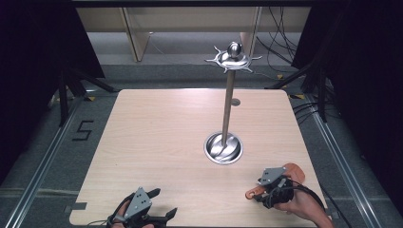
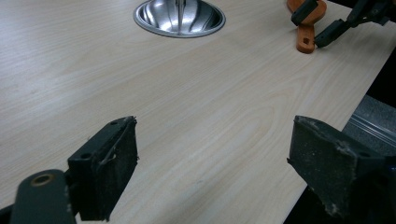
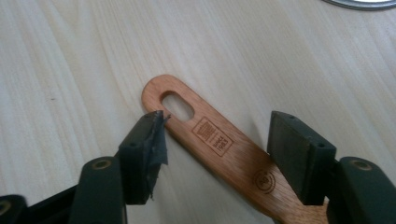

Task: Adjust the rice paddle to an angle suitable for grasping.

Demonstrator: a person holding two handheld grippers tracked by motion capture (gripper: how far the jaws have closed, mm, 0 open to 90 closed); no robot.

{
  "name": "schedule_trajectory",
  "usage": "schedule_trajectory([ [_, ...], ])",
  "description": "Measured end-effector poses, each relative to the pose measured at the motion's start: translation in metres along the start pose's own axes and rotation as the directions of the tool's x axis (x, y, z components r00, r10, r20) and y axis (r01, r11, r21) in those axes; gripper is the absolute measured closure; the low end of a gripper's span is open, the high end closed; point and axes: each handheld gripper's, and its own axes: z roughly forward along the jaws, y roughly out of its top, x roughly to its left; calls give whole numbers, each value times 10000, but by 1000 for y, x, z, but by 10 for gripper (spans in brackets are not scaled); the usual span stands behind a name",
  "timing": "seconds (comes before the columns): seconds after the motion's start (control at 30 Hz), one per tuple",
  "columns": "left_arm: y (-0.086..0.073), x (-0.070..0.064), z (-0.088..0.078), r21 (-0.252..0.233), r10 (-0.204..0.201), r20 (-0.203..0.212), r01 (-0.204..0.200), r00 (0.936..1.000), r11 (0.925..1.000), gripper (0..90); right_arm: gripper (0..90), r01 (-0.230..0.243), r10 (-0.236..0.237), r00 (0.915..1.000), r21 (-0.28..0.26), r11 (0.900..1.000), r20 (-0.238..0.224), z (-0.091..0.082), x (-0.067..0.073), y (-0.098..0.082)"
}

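A wooden utensil (image 1: 291, 172) lies on the table near the front right corner, its handle (image 3: 233, 154) ending in a slotted hole and printed with a logo. My right gripper (image 1: 259, 192) hangs low over that handle, and the handle lies between its jaws. In the right gripper view the right gripper (image 3: 222, 133) has one pad at the handle's edge and the other standing off it, so it is open. My left gripper (image 1: 163, 203) rests at the front left edge, wide open and empty, also seen as my left gripper (image 2: 212, 168) over bare wood.
A metal stand (image 1: 228, 109) rises from a round dished base (image 1: 223, 148) in the table's middle right, topped by a ring of hooks (image 1: 233, 59). The wooden table (image 1: 157, 137) ends close behind both grippers. Dark curtains and cables surround it.
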Motion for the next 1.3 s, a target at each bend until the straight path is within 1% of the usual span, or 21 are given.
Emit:
schedule_trajectory([
  [0.13,0,0,0,23,2,-42,-2,10000,10000,148,462,171,-158,9994,431,9989,-307,2,-5,9],
  [0.17,0,0,-1,36,18,-42,-17,10000,10000,148,477,430,-397,9979,632,9971,-521,3,-8,13],
  [0.23,0,1,0,-13,-15,-36,15,10000,10000,148,494,236,-188,9982,848,9961,-577,3,-8,15],
  [0.33,0,1,-1,-35,-47,-53,46,10000,10000,148,539,304,-175,9959,1464,9888,-884,6,-12,27],
  [0.4,0,1,-1,-50,-75,-65,74,10000,10000,148,556,592,-396,9926,1730,9831,-1145,8,-14,33],
  [0.43,0,0,0,-139,-186,-58,185,9998,9997,148,565,461,-259,9937,1867,9813,-1094,9,-14,35],
  [0.5,0,0,0,-99,-130,-39,129,9999,9999,148,586,722,-492,9919,2006,9770,-1172,10,-14,38],
  [0.57,0,0,0,-123,-140,-22,139,9999,9998,148,598,572,-327,9931,2208,9736,-1129,9,-13,39],
  [0.6,0,0,0,-158,-179,-36,178,9998,9997,148,609,760,-478,9907,2267,9710,-1275,10,-15,41],
  [0.63,0,0,0,-150,-178,-73,177,9998,9997,148,614,569,-285,9926,2452,9678,-1179,9,-14,42],
  [0.67,0,0,0,-113,-132,-28,132,9999,9998,148,624,653,-379,9928,2473,9667,-1140,9,-14,42],
  [0.73,0,0,0,-98,-101,-44,100,9999,9999,148,639,525,-190,9919,2686,9618,-1258,9,-14,43],
  [0.77,0,1,-1,-55,-91,-77,91,9999,9999,148,659,774,-444,9912,2729,9589,-1251,9,-17,43],
  [0.8,0,1,-1,-51,-88,-82,88,9999,9999,148,661,520,-222,9940,2830,9577,-1074,8,-18,42],
  [0.9,0,1,-1,-67,-94,-86,93,9999,9999,148,661,437,-96,9937,3074,9506,-1118,7,-21,42],
  [0.93,0,1,-1,-76,-116,-86,116,9999,9999,148,661,379,-75,9947,2978,9539,-1024,7,-21,41],
  [1.0,0,1,-1,-52,-105,-74,105,9999,9999,148,661,469,-143,9940,3036,9516,-1087,7,-23,41],
  [1.07,0,2,-1,8,-14,-142,14,9999,10000,148,660,490,-136,9941,3325,9418,-1080,8,-23,44],
  [1.1,0,1,0,-96,-137,-100,136,9999,9999,148,659,640,-269,9930,3327,9408,-1148,9,-23,45],
  [1.23,0,1,-1,-58,-83,-101,82,9999,9999,148,657,728,-378,9937,3493,9342,-1059,10,-22,48],
  [1.3,0,1,-1,-77,-108,-105,107,9999,9999,148,657,718,-374,9945,3747,9244,-982,12,-21,51],
])
